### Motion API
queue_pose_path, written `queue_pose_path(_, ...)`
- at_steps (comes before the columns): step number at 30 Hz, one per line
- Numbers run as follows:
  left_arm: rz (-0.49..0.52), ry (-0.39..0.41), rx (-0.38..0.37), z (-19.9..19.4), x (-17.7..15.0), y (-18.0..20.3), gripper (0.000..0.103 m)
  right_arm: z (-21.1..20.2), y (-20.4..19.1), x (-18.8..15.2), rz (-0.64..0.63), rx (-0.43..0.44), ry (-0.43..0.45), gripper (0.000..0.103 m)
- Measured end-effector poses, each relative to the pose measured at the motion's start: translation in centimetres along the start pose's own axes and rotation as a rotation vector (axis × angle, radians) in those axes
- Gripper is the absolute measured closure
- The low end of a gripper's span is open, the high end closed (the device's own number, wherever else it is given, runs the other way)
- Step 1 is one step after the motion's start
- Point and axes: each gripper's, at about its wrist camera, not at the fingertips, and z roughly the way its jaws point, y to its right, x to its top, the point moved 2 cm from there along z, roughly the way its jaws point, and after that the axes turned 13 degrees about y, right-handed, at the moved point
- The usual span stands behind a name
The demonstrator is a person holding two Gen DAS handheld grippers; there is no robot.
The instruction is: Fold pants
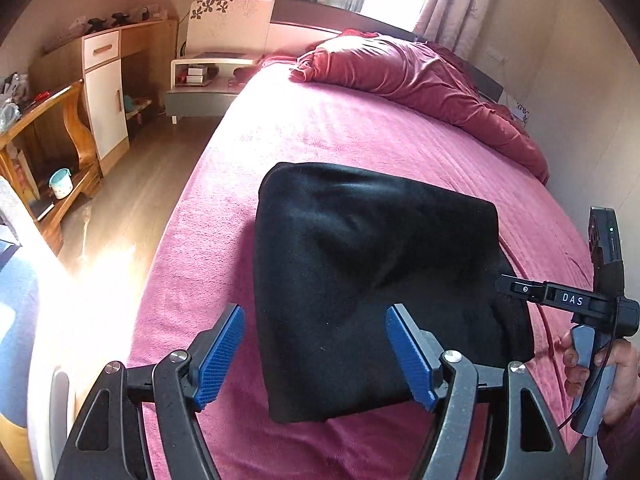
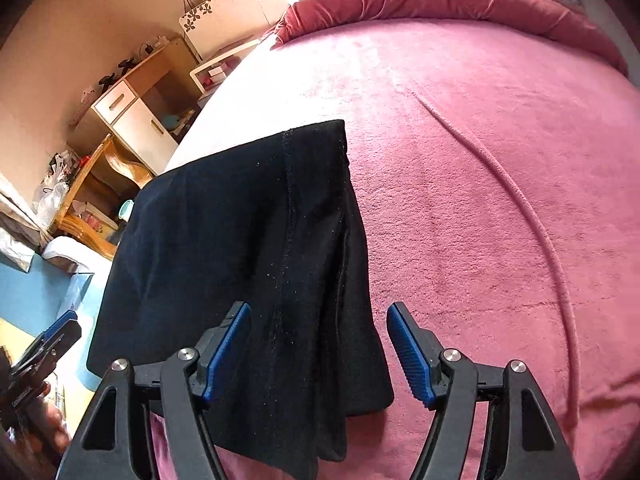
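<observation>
Black pants point(image 1: 360, 260) lie folded into a thick rectangle on the pink bed point(image 1: 320, 128), near its front edge. My left gripper point(image 1: 316, 310) hovers over the pants' near left part, its blue pads wide apart with nothing pressed between them. My right gripper point(image 2: 319, 308) is open too, above the pants' point(image 2: 240, 220) near right edge where the folded layers show. A hand point(image 1: 580, 364) holds the right tool beside the pants' right side. The other tool's blue pad point(image 2: 60, 324) shows at the lower left of the right wrist view.
A crumpled red duvet point(image 1: 420, 76) lies along the head of the bed. Left of the bed run a wooden floor point(image 1: 140, 200), a nightstand point(image 1: 204, 80), a white-and-wood cabinet point(image 1: 104, 80) and a wooden shelf point(image 1: 52, 140). A raised ridge point(image 2: 520, 200) crosses the blanket.
</observation>
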Motion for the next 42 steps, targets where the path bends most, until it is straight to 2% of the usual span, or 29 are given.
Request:
queue_pose_path(10, 0.023, 0.057, 0.013, -4.0, -0.7, 1.6, 0.028, -4.0, 0.0, -0.9, -0.02, -0.062, 0.073, 0.031)
queue_pose_path(19, 0.057, 0.096, 0.061, -7.0, -1.7, 2.8, 0.028, -7.2, -3.4, -1.6, -0.054, -0.156, 0.176, 0.027)
queue_pose_path(26, 0.062, 0.121, 0.108, -9.4, -3.2, 3.5, 0.028, -9.4, -6.5, -3.8, -0.066, -0.169, 0.225, 0.027)
queue_pose_path(33, 0.071, 0.149, 0.138, -11.5, -4.5, 4.0, 0.028, -11.5, -9.5, -6.9, -0.144, -0.177, 0.253, 0.026)
queue_pose_path(42, 0.093, 0.156, 0.144, -12.8, -5.2, 5.1, 0.028, -13.3, -10.4, -8.1, -0.186, -0.205, 0.292, 0.026)
